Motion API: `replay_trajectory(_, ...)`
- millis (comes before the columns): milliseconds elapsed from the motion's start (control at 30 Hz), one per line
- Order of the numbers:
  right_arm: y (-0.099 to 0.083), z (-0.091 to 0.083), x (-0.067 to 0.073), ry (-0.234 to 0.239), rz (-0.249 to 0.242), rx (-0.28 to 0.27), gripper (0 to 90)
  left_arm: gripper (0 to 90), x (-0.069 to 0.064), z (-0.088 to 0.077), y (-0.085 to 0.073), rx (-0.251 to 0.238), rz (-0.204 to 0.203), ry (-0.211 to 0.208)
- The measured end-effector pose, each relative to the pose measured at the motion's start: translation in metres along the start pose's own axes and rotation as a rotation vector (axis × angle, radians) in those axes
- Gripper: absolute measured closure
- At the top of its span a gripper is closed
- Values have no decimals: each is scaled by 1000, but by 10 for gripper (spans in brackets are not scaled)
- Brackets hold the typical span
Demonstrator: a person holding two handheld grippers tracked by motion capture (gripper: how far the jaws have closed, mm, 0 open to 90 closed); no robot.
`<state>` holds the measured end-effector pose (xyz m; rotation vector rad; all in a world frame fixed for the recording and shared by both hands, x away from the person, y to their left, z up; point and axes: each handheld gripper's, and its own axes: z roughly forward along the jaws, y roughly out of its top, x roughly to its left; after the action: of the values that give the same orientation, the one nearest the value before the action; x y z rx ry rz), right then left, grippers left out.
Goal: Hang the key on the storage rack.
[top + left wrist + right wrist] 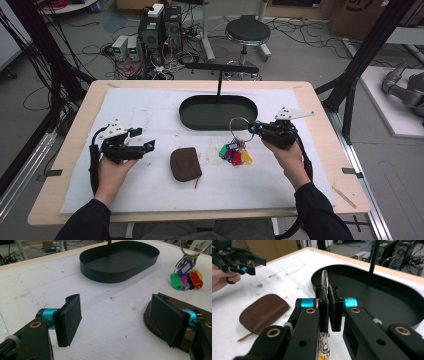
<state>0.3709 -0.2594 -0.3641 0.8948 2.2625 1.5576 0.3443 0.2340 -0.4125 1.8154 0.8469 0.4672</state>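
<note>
So the table (pixel 320 150) has a big white mat (pixel 150 115) over it, and toward the far side sits a black oval tray (pixel 190 117) with a thin post sticking up out of it. Nothing lying in the tray that I can see.

Next down in size is the brown zip pouch (pixel 185 163), flat on the mat roughly in the middle, between the two hands. The left gripper (pixel 148 146) is just to the left of it, held low over the mat, jaws spread wide with nothing between them. In the left gripper view, one pad sits right in front of the pouch's edge; can't tell if it's actually touching.

The right gripper (pixel 251 129) is the busy one. It's clamped tight on the metal key ring (pixel 239 127). In the right gripper view the ring (pixel 324 281) pokes straight up from between the two pads, pinched edge-on.

The bunch of coloured key tags (pixel 234 153) dangles off the ring below and to the left of the jaws, just right of the pouch and near the front of the tray. Whether the tags are clear of the mat I can't tell.
</note>
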Motion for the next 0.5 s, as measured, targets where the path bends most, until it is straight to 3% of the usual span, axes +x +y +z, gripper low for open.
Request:
replay_trajectory(233,13,-12,-4,14,-20,-48,886,258,0,1,0,4,-1,-2)
replay_trajectory(500,31,-20,-6,10,-54,-67,885,258,0,1,0,5,-2,-2)
